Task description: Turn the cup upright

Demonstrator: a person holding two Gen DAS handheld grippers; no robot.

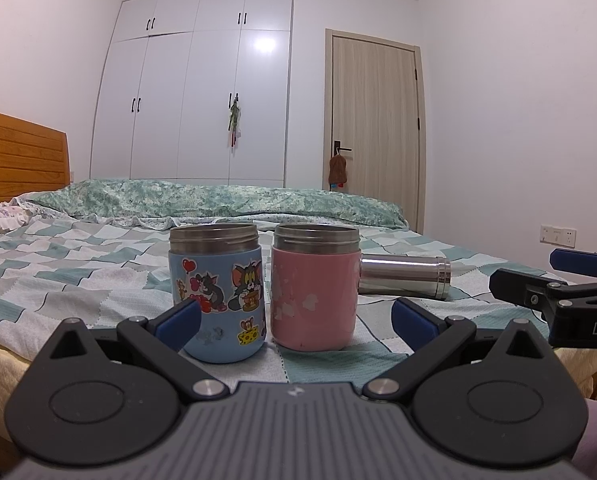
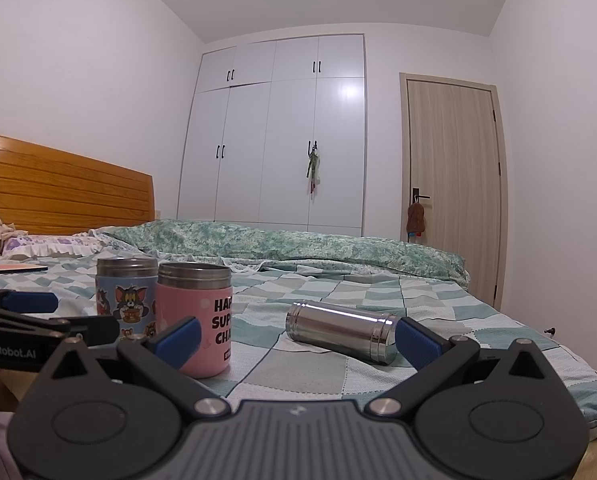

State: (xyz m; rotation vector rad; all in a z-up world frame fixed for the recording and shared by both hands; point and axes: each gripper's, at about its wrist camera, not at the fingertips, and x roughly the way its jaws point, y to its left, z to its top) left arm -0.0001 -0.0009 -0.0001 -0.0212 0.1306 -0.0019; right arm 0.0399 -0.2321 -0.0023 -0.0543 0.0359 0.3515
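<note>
Only the right wrist view is showing "HAP SUP CHA" on the pink steel-rimmed cup (image 2: 202,320); the shiny steel cylinder cup (image 2: 340,330) is lying at 1 o'clock on the checked bed (image 2: 338,292), both grippers' (image 1: 294,322) (image 2: 296,340) fingers spreading wide, gripping nothing

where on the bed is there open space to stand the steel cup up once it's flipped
Free patches: the checked sheet in front of the lying steel cup, and the stretch behind it up to the green quilt. It is crowded to its left, where the pink cup and blue cup stand side by side.
</note>
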